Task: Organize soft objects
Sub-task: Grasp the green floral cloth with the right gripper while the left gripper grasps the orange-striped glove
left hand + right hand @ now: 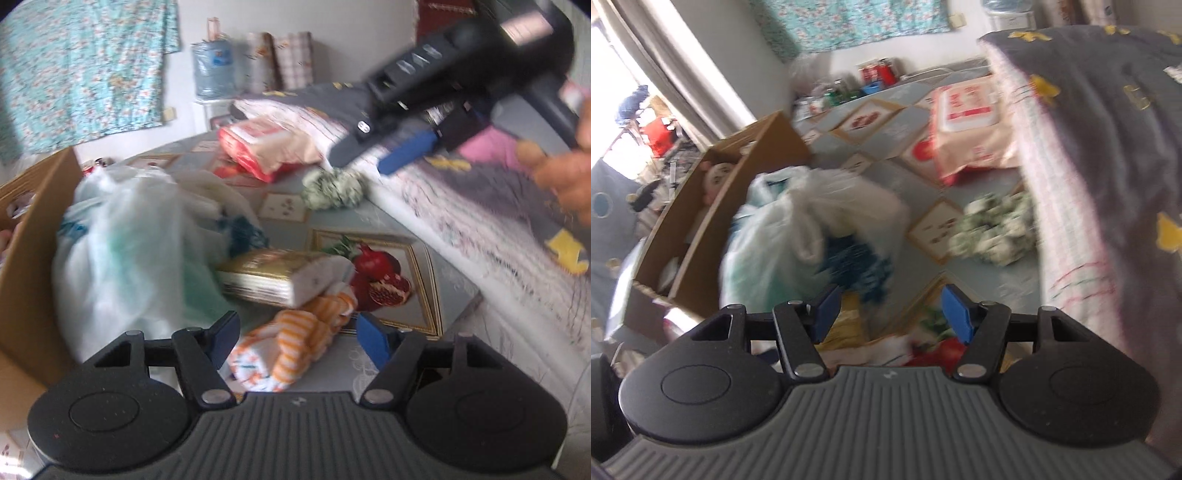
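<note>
The orange cloth (295, 347) lies just ahead of the left tool (297, 341), between its spread, empty fingers. The right tool (890, 314), also spread and empty, hangs above a green-white bundle (332, 188).

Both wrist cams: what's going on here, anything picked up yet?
Nothing is held. A person carries both grippers over a cluttered floor beside a bed. The left gripper is open just above an orange striped cloth. The right gripper is open too, in the air near a white-and-green fuzzy bundle. A white plastic bag and a cardboard box sit alongside.
</note>
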### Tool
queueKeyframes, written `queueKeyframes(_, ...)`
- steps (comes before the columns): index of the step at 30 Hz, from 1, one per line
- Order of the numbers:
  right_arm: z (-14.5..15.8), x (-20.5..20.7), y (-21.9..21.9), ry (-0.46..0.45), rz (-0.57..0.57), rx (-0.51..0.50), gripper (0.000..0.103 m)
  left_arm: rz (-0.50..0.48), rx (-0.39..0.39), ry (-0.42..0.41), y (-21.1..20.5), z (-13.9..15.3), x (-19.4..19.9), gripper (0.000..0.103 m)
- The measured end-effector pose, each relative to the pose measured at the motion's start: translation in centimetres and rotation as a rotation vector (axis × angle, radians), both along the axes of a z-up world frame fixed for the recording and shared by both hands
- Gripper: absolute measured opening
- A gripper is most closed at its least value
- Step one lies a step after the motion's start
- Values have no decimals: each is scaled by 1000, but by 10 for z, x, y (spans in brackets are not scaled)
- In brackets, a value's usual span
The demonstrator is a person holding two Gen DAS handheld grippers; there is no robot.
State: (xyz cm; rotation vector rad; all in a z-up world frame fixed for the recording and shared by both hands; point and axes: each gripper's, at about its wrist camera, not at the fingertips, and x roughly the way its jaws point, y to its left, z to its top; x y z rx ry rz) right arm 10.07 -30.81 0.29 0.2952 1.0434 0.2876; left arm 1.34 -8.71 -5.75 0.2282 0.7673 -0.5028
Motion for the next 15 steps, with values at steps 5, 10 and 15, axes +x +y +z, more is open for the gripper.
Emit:
queueKeyframes(5,-20,32,-11,23,-78,-44,61,-16,43,12,-14,-12,8,63)
queueKeyframes(10,-33,68,-5,-14,-44,-136,61,-32,77,12,-20,-23,11,59)
queueKeyframes(15,-59,99,13,-5,19,-296,61,-51,118,2,-24,-29,15,59)
